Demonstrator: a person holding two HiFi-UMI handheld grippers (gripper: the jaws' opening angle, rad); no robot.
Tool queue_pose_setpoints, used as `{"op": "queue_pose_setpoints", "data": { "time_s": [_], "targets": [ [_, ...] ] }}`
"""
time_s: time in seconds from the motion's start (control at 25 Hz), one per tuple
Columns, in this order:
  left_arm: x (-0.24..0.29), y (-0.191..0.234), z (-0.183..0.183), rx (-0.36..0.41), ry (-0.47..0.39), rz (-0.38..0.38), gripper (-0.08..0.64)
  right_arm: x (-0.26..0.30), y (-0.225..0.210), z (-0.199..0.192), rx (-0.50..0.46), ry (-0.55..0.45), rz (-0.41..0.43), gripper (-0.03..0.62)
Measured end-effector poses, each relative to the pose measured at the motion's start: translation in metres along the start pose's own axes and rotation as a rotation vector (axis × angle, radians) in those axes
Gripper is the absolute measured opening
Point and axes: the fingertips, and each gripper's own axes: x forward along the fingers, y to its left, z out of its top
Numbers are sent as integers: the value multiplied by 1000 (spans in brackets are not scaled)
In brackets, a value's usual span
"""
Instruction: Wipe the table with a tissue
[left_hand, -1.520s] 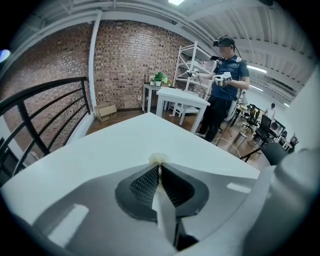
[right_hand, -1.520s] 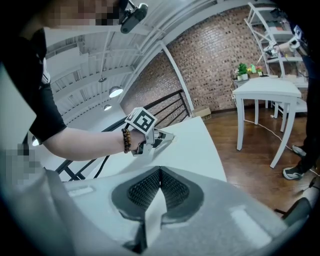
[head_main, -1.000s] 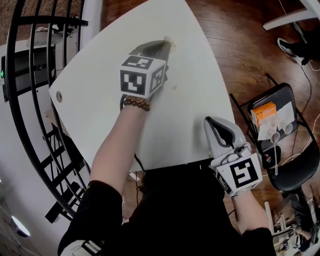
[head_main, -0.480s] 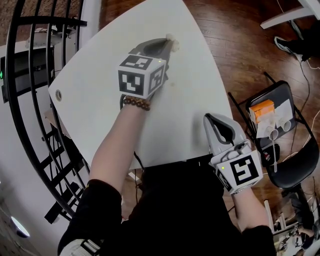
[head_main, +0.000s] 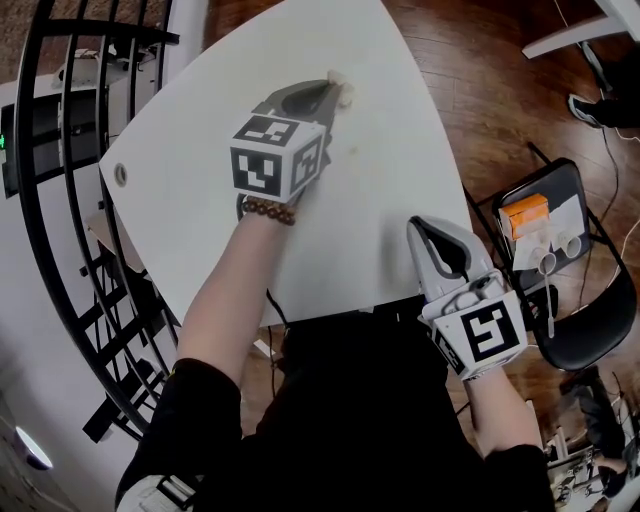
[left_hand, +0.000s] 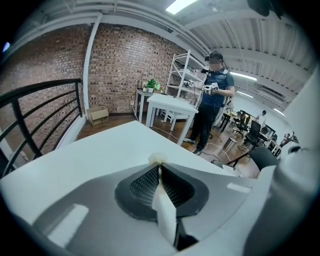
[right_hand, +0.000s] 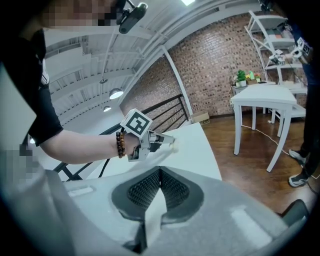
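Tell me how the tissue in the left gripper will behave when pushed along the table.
Likely soft: the tissue bunches into a small wad at the shut left gripper. Probably very light, and should slide easily on the smooth white table.

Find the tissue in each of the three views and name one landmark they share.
Head view: tissue at the left gripper tips, upper centre.
Left gripper view: tissue pinched between the jaws, centre.
Right gripper view: tissue near centre, at that gripper's tip.
Shared landmark: the white table.
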Motion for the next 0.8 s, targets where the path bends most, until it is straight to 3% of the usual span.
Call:
{"op": "queue_pose_setpoints", "data": {
  "time_s": [0.8],
  "targets": [
    [-46, -20, -58, -28, 50, -3, 34, -7, 26, -8, -28, -3, 19, -9]
  ]
}}
